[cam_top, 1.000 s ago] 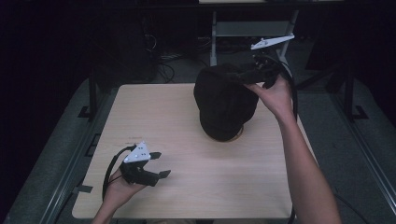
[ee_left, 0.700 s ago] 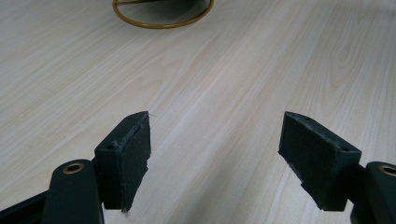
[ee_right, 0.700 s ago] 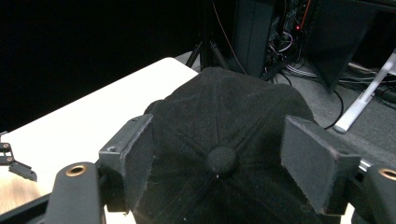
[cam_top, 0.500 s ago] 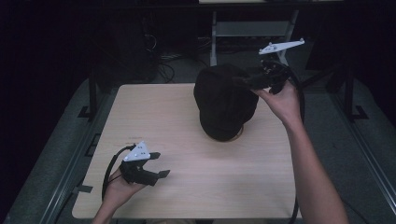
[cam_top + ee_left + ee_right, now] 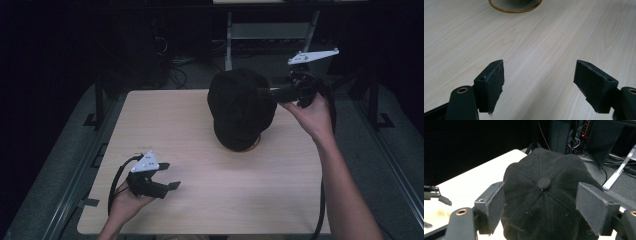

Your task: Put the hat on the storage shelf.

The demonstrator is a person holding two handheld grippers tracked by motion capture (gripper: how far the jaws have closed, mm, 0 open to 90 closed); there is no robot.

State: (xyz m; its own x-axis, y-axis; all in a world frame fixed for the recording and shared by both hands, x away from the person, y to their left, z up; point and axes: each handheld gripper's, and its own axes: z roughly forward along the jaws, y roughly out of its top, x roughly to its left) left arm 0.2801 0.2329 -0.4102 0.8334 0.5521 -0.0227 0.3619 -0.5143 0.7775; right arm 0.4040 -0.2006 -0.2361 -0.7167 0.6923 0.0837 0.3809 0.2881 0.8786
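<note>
**Black cap on stand, two grippers at table**

High view. Table: pale wood, rectangular. Cap: black, sits over a stand at the far middle of the table, a sliver of tan base showing under its near edge. Right gripper: held in the right hand at the cap's right side, jaws pointing left against the crown; whether they touch the cloth cannot be told here. Left gripper: held low in the left hand near the front left corner, well apart from the cap, jaws spread.

Left gripper view. Left gripper: both black jaws wide apart, bare table between them, nothing held. Ring: yellow-brown rim, at the top edge, far off on the wood.

Right gripper view. Right gripper: jaws apart, one on each side of the cap, close to its cloth but not pressed together on it. Cap button: lies between the jaws, facing the camera. Left gripper: at the left edge, over the table.
</note>
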